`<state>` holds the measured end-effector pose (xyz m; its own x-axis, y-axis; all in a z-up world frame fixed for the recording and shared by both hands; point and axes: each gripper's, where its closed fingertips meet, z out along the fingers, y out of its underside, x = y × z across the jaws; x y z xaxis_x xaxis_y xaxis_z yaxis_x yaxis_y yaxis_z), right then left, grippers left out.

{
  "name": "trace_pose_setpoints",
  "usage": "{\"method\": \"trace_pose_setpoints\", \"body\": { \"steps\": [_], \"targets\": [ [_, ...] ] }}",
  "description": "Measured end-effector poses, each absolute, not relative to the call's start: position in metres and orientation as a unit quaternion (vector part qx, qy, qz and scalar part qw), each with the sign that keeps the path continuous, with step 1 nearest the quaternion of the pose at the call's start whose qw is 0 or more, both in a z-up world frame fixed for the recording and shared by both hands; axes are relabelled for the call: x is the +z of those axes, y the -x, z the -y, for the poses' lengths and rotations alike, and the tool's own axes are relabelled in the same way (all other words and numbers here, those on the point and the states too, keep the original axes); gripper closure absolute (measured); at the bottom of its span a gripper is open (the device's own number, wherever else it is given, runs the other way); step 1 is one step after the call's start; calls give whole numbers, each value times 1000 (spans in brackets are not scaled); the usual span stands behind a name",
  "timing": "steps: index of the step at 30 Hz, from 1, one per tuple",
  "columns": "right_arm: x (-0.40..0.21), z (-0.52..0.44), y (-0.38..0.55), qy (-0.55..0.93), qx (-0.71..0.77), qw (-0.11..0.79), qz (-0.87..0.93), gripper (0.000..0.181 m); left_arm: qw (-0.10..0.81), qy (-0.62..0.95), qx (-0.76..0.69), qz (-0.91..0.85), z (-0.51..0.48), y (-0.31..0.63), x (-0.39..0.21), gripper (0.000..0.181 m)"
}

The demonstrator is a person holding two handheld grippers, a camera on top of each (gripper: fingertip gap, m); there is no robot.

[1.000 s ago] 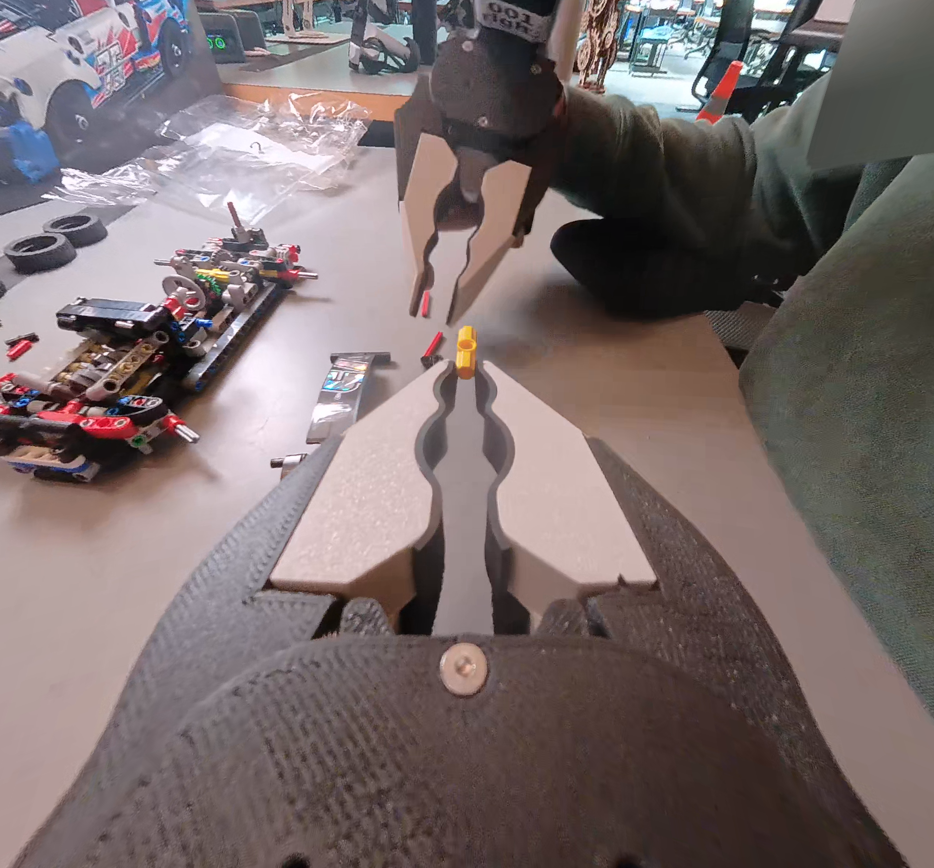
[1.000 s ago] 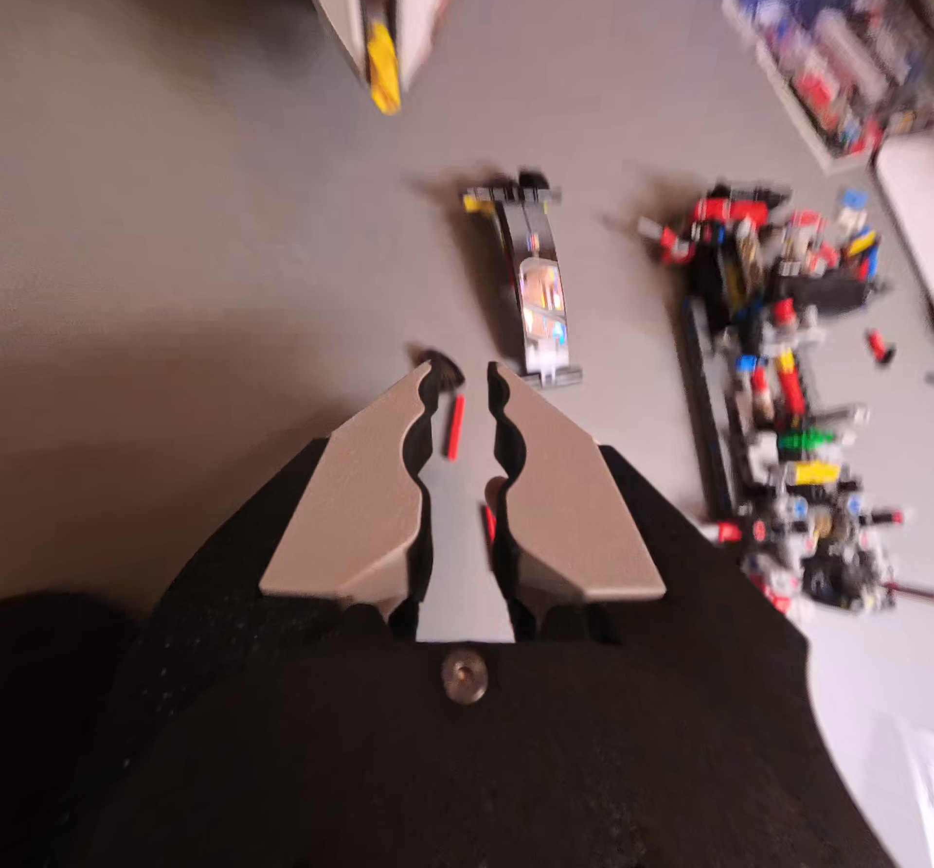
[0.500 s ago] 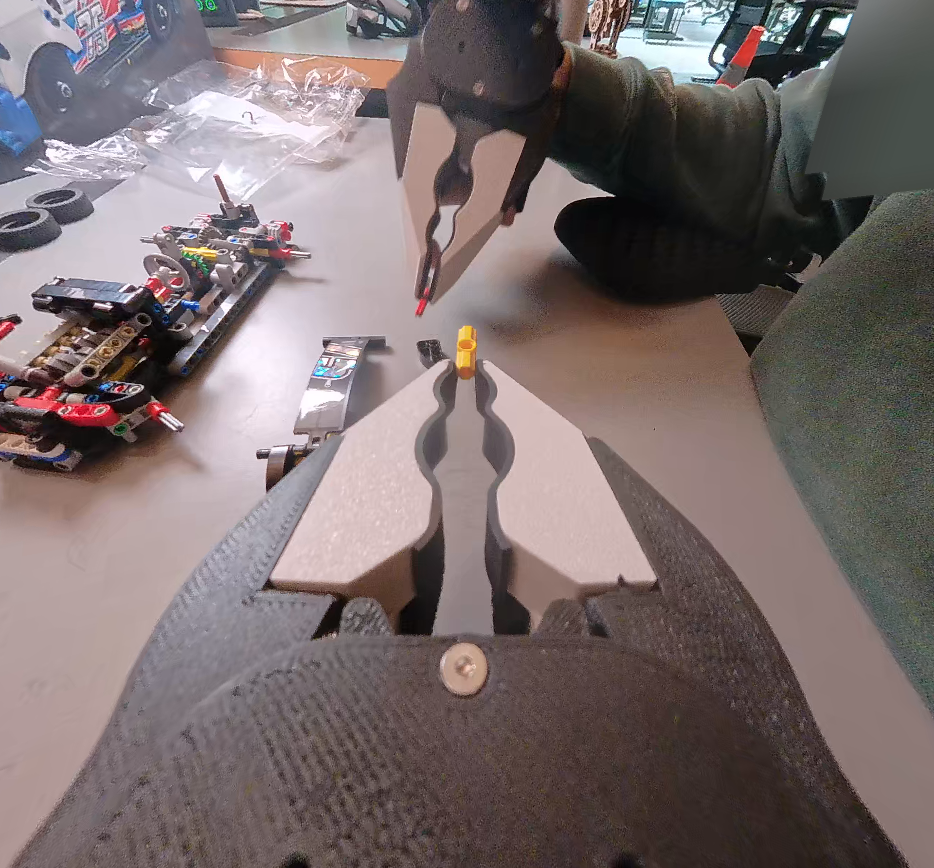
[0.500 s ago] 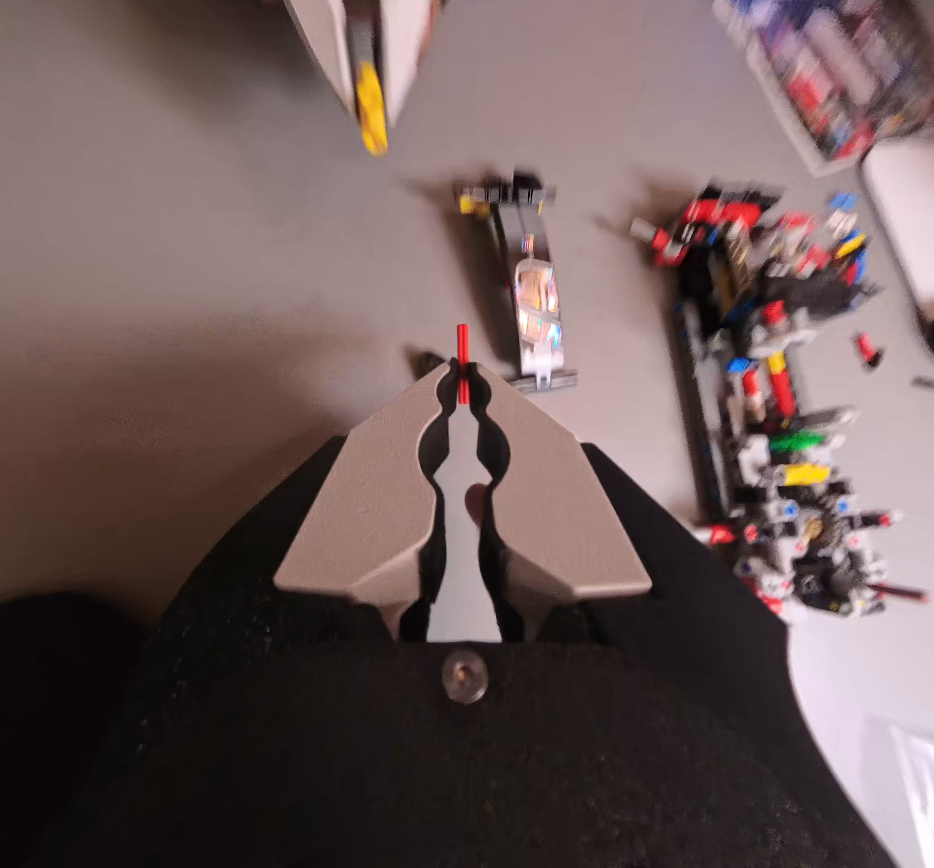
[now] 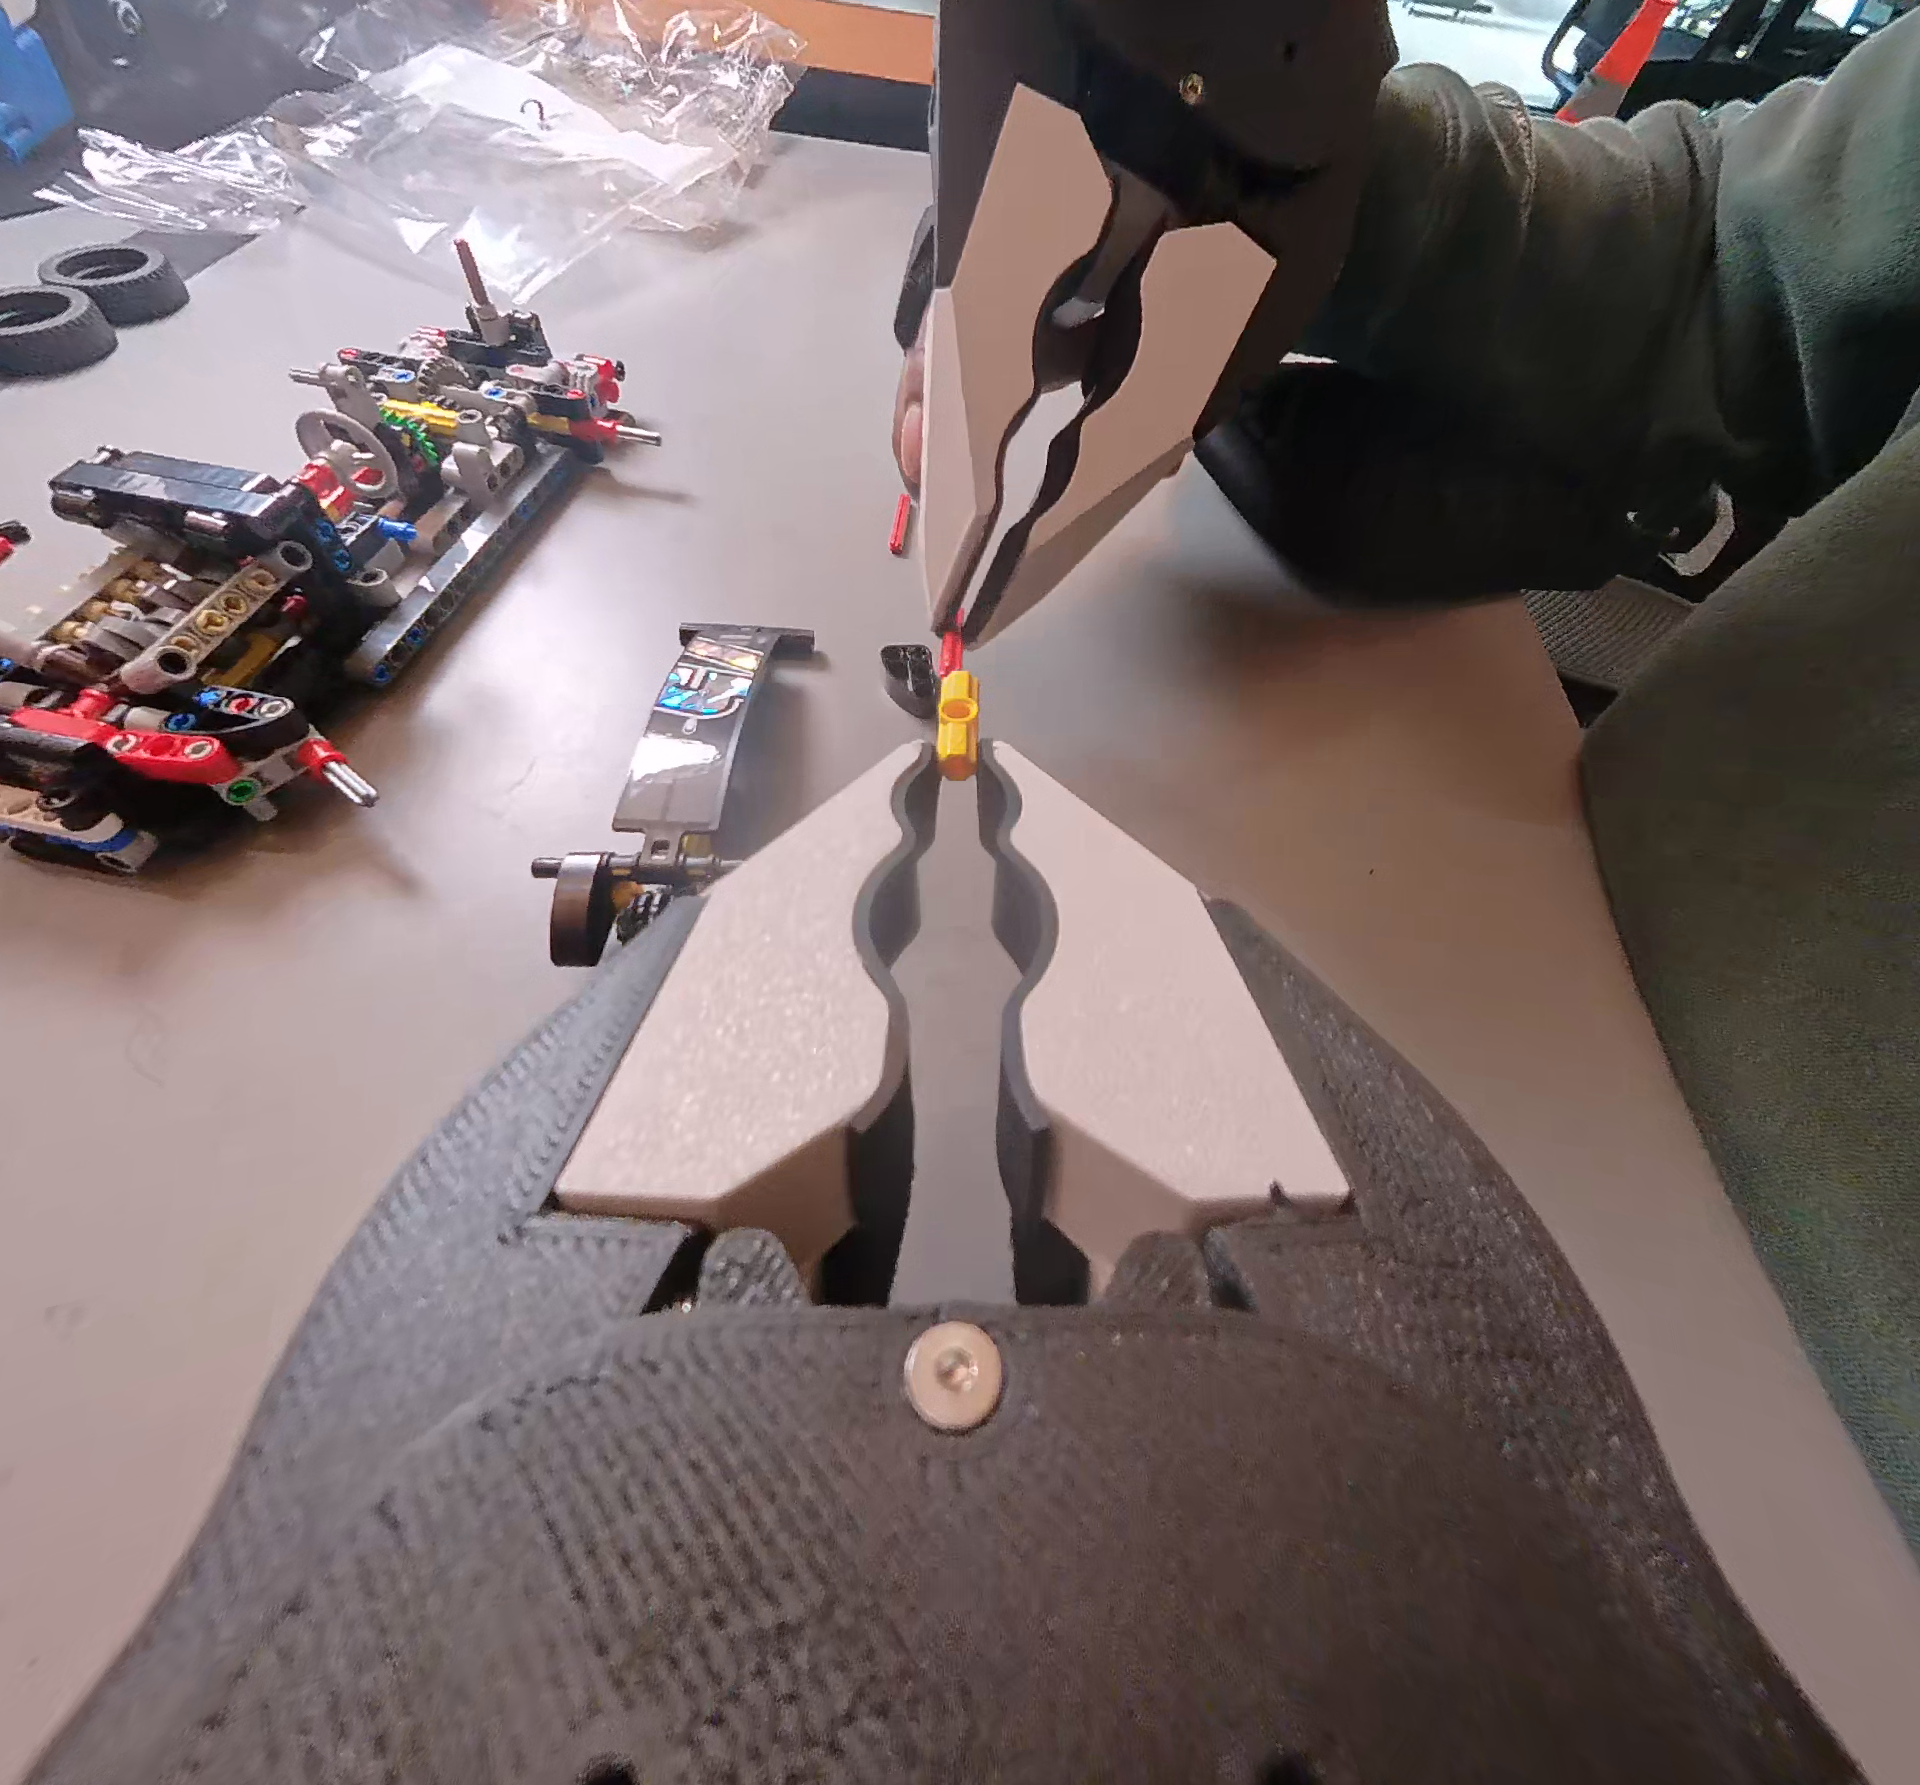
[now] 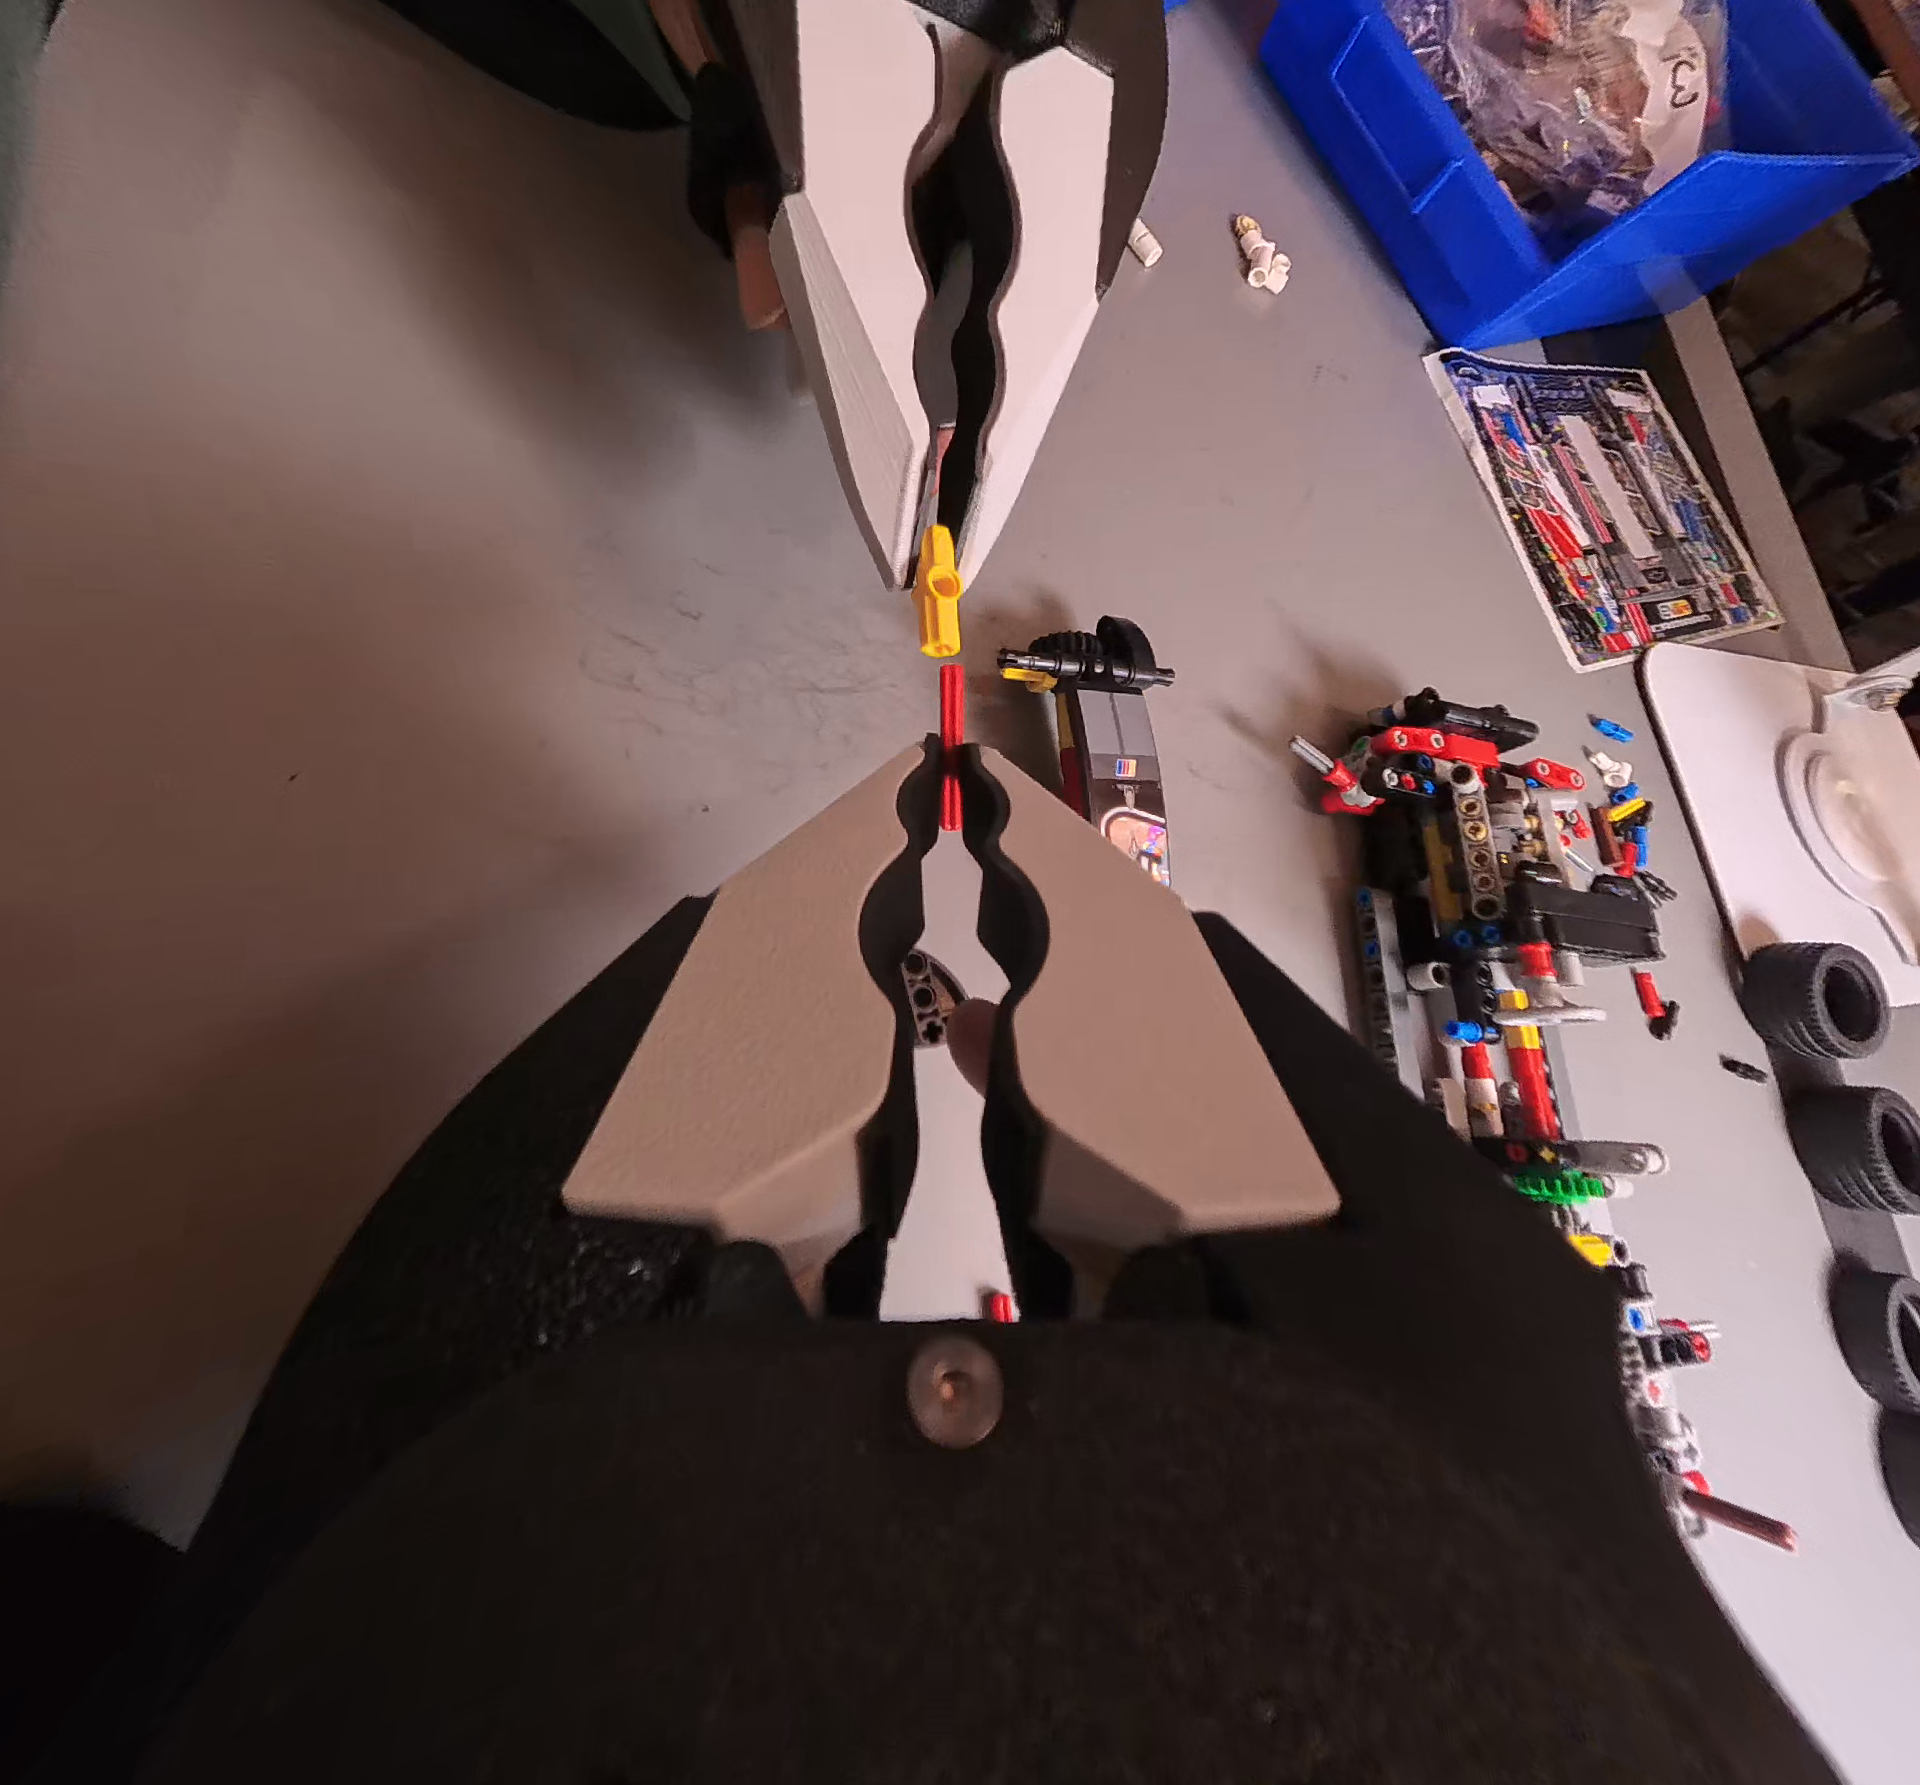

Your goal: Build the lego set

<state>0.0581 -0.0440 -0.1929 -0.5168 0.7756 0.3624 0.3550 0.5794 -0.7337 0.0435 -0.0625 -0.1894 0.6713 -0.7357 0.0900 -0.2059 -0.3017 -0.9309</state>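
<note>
Line up red axle [image 6: 951,748] — pinched in right gripper [image 6: 951,764] — with yellow connector [image 6: 937,592] clamped in left gripper [image 5: 954,748], then push straight in.

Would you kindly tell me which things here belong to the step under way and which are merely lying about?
In use:
- left hand-held gripper
- yellow connector
- right hand-held gripper
- red axle

Lying about:
- chassis build
- curved panel piece
- tyres
- blue bin
- sticker sheet

Blue bin [image 6: 1455,177] at table's [image 6: 364,488] far corner; orange cone [image 5: 1621,52] beyond.
</note>
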Motion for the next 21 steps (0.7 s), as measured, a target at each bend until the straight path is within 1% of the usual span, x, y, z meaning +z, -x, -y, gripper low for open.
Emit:
{"method": "trace_pose_setpoints", "body": {
  "steps": [1, 11, 21],
  "targets": [
    [-193, 45, -58, 343, 300, 351, 818, 181, 503, 764, -264, -307, 62, -43, -190, 176],
    [-190, 46, -54, 326, 266, 387, 821, 181, 493, 766, -309, -273, 61, -42, -189, 177],
    [-189, 40, -43, 266, 143, 471, 829, 181, 443, 789, -390, -169, 56, -33, -195, 176]
  ]
}}
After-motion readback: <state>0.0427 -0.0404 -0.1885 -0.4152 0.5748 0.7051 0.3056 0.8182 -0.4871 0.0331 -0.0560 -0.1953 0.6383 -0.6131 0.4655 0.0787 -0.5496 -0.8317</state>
